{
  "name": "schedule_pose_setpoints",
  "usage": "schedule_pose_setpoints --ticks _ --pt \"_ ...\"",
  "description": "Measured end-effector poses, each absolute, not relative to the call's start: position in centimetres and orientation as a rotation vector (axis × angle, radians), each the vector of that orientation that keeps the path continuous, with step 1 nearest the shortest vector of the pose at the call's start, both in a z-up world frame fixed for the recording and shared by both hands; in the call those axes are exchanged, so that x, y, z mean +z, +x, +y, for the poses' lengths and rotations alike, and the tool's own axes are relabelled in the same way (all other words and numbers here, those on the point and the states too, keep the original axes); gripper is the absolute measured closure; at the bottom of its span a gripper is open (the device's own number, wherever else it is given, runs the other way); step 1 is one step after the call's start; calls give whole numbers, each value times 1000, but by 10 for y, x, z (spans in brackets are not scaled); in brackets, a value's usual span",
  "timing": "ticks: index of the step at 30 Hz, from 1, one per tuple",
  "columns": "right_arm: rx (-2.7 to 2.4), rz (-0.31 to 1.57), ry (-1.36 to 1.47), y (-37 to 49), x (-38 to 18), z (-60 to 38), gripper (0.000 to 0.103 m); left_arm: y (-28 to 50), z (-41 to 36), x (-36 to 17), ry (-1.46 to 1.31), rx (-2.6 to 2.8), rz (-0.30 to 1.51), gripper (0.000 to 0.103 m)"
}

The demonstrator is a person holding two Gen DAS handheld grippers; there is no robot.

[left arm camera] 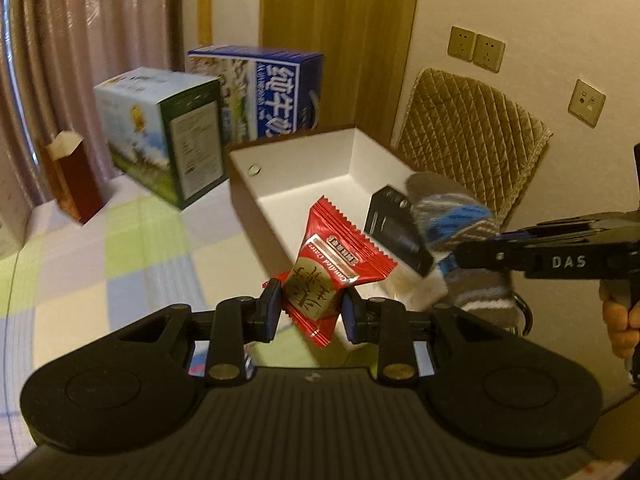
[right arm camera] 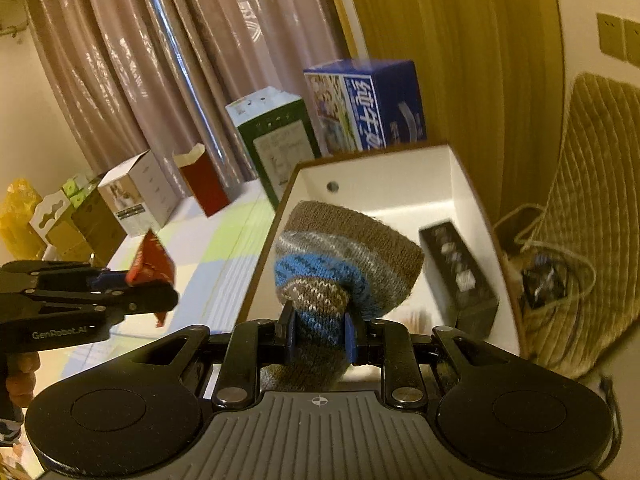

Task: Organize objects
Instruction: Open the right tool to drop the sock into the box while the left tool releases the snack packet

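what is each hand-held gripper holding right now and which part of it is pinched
Left hand-held gripper: a red candy packet, pinched across its lower middle. Right hand-held gripper: a striped knit sock, pinched at a bunched middle section.

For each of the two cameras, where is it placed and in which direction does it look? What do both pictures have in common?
Left wrist view: sits on the left gripper, looking forward and down along its fingers at the red snack packet it holds and the white box; the right gripper and a hand show at right.
Right wrist view: sits on the right gripper, looking into the white box over the striped sock it holds; the left gripper shows at left.
Shared: white box, black box, blue carton, green carton, curtain.
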State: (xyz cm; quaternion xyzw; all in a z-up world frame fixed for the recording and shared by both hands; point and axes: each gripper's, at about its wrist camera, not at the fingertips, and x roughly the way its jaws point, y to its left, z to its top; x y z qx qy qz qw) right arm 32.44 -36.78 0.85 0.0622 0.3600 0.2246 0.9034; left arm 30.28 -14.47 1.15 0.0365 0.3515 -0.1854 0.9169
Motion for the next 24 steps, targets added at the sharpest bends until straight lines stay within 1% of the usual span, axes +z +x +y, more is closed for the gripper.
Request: schedule_pose_setpoints --ticks 11,24 --pt "491 740 21 434 -2 -368 83 406 -190 1 109 -355 756 77" --pt "459 805 -37 527 -46 -362 83 506 -215 -34 151 -316 844 77"
